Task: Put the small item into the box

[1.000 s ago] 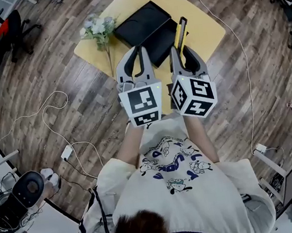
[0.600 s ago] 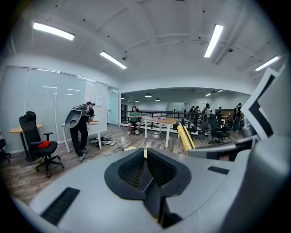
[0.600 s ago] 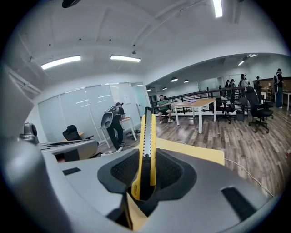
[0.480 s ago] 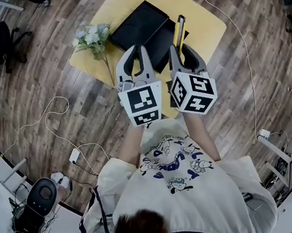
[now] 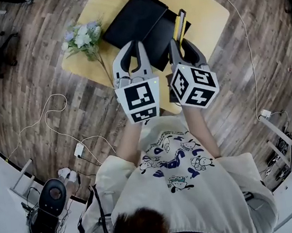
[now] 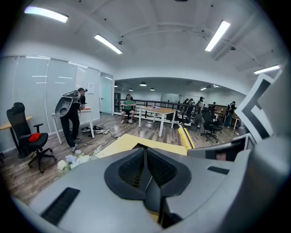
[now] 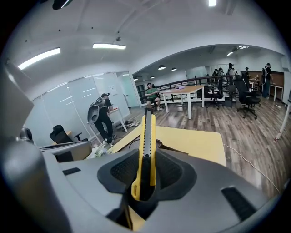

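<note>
In the head view we see the left tool (image 5: 133,50) and the right tool (image 5: 181,46) held side by side above the near edge of a square yellow worktop (image 5: 203,5). A flat black rectangular box (image 5: 138,19) lies on that worktop. A slim yellow-and-black plastic utility knife (image 5: 180,22) sticks out beyond the right tool, over the right part of the box. A bunch of white artificial flowers (image 5: 81,37) lies at the worktop's left corner, partly over the edge. A thin white cable (image 5: 54,112) winds across the grey-brown wood-plank floor (image 5: 34,80) to the left.

In the left gripper view we find the left tool (image 6: 145,159) clenched, its dark ribbed pads pressed together with nothing between them. Past it we make out the yellow worktop (image 6: 129,140), the flowers (image 6: 72,160) low on the left, and the knife (image 6: 185,136) to the right. A black office chair with a red seat (image 6: 25,134) stands far left.

In the right gripper view the right tool (image 7: 145,170) is clamped on the knife (image 7: 148,132), which stands upright between the pads and points away from us. The worktop (image 7: 195,141) lies below and behind it.
</note>
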Demonstrator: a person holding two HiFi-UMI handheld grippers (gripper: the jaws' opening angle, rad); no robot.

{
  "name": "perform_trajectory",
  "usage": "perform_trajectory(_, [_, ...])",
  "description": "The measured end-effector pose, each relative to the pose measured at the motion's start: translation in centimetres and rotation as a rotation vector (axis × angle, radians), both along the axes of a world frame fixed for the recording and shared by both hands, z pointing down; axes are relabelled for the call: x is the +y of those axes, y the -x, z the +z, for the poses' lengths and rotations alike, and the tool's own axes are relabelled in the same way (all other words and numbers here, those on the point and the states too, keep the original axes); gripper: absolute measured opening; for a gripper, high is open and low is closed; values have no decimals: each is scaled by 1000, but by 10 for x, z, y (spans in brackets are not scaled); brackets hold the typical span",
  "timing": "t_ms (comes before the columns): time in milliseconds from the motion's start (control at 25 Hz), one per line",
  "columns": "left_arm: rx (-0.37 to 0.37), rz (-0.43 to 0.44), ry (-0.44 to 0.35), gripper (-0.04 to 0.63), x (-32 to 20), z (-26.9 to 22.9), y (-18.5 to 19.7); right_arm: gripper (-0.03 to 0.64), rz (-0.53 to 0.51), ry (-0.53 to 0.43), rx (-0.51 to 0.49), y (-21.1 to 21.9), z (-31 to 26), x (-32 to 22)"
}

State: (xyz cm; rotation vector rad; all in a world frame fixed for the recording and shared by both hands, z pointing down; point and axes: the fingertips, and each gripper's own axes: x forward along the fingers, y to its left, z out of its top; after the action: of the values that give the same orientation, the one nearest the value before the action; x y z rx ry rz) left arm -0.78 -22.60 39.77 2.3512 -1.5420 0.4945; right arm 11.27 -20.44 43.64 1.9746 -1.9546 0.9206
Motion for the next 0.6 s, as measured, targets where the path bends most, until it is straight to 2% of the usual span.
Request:
perform_trajectory(360, [-8, 41, 81, 34, -31, 38, -1, 121, 84, 119, -63, -2, 47, -21])
perform_trajectory(600, [-18, 81, 128, 34, -35, 54, -7, 121, 132, 196, -94, -1, 70, -17])
